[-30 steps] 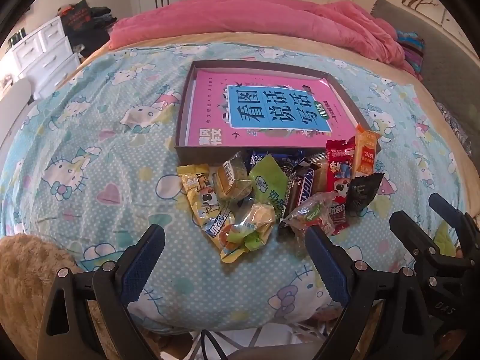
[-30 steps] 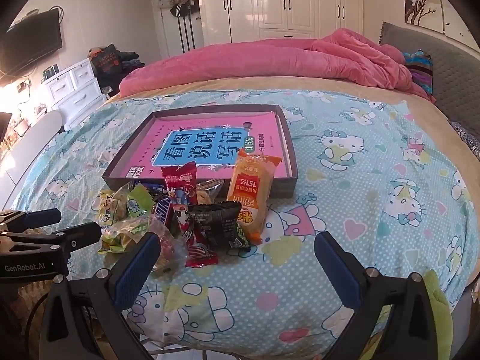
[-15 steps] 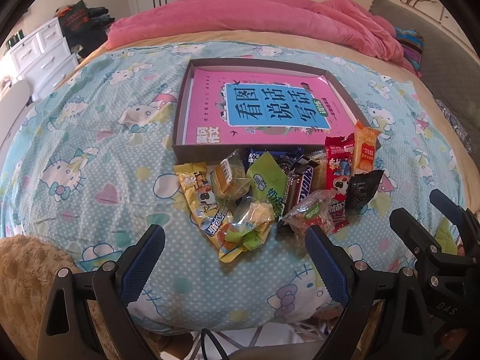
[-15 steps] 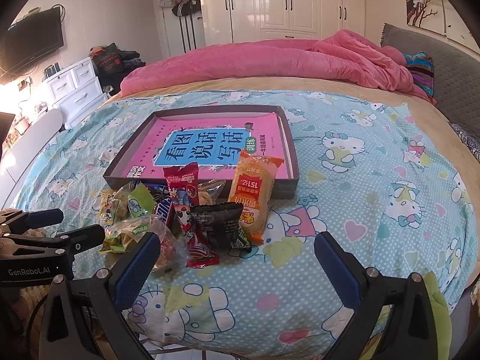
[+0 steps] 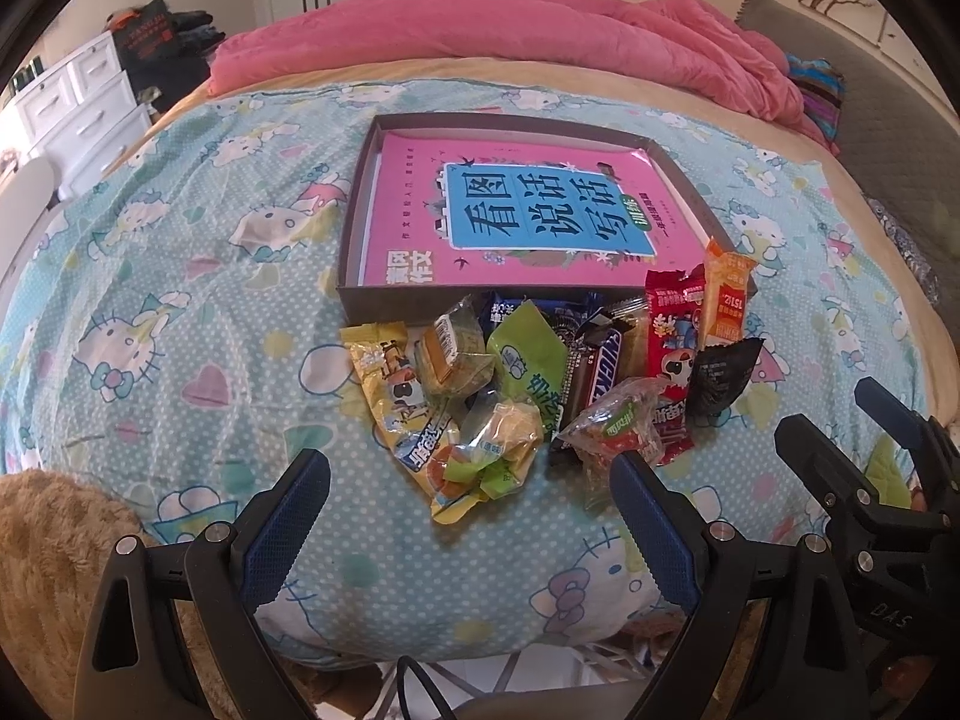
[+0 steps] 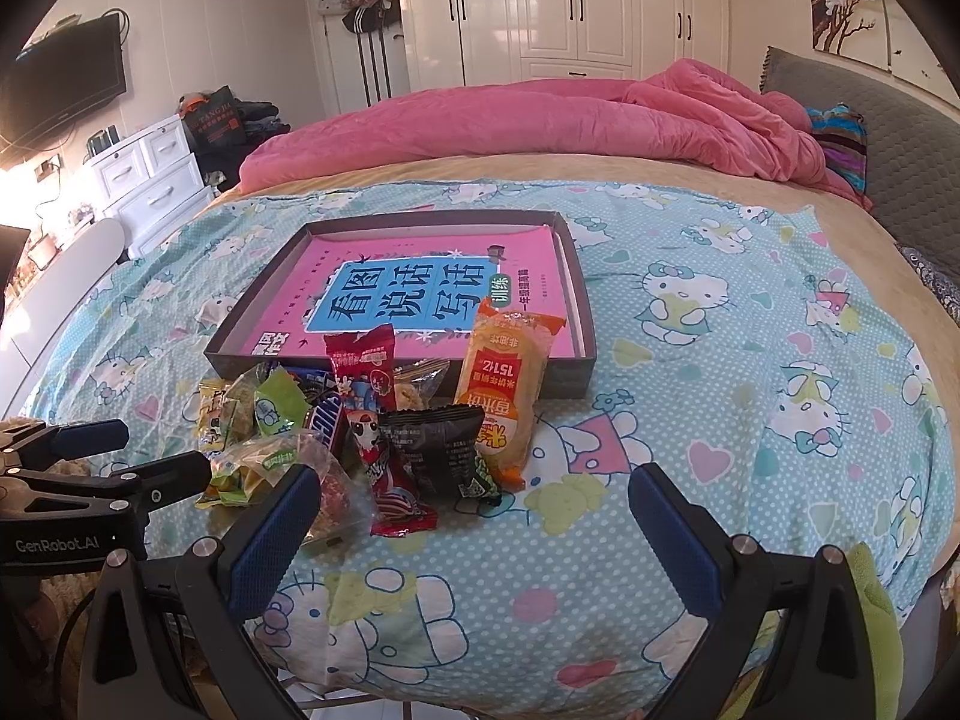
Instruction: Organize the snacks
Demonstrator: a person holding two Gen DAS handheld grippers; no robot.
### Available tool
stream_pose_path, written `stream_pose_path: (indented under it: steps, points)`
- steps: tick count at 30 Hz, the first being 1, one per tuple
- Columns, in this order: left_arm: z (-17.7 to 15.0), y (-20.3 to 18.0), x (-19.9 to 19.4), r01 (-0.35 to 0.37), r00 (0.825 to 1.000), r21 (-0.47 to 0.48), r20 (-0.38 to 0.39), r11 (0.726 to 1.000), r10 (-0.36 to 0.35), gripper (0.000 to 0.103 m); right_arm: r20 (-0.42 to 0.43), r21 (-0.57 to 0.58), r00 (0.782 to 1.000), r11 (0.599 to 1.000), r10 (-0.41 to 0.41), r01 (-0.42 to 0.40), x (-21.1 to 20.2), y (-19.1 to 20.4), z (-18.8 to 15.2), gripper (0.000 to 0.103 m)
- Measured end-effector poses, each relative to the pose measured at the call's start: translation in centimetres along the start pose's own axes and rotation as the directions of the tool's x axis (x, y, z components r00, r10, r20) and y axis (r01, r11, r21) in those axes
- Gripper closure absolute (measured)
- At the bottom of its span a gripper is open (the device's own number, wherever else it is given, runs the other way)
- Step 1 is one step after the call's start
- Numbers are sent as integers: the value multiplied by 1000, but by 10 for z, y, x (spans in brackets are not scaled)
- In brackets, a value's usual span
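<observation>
A pile of wrapped snacks (image 5: pixel 540 384) lies on the bed's cartoon-cat sheet, just in front of a shallow dark box (image 5: pixel 360 222) whose floor is a pink book. The pile holds a Snickers bar (image 5: pixel 591 381), a red packet (image 6: pixel 366 396), a black packet (image 6: pixel 441 450), an orange bun packet (image 6: pixel 510 384) leaning on the box's front wall, and several green and yellow ones. My left gripper (image 5: pixel 468 486) is open, hovering at the near edge of the pile. My right gripper (image 6: pixel 474 504) is open too, a little right of the pile, near the black packet.
A pink quilt (image 6: pixel 540 120) is bunched across the far side of the bed. White drawers (image 6: pixel 150 174) and a wall television (image 6: pixel 66 78) stand at the left, wardrobes (image 6: pixel 570 6) behind, a grey headboard (image 6: pixel 900 138) at the right. The bed's near edge (image 6: pixel 480 690) drops just below both grippers.
Both cameras have drifted slightly; the left wrist view now looks a bit further down the bed. The snacks and box have not moved, and both grippers stay open.
</observation>
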State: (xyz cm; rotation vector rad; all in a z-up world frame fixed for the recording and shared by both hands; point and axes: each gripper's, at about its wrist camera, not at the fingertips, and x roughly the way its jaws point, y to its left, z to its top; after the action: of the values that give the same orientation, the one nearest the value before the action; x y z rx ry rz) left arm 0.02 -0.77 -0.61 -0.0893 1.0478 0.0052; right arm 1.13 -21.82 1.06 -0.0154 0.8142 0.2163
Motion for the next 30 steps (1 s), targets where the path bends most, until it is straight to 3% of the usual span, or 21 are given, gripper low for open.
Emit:
stream_pose_path:
  steps: [21, 30]
  points:
    - [1, 4, 4, 0, 1000, -14, -16, 1000, -1, 8, -6, 2, 1000, 1000, -1, 1, 2, -1, -3, 0]
    - [-2, 17, 18, 10, 996, -71, -84, 997, -16, 8, -23, 7, 1000, 1000, 6, -6, 9, -2, -6, 0]
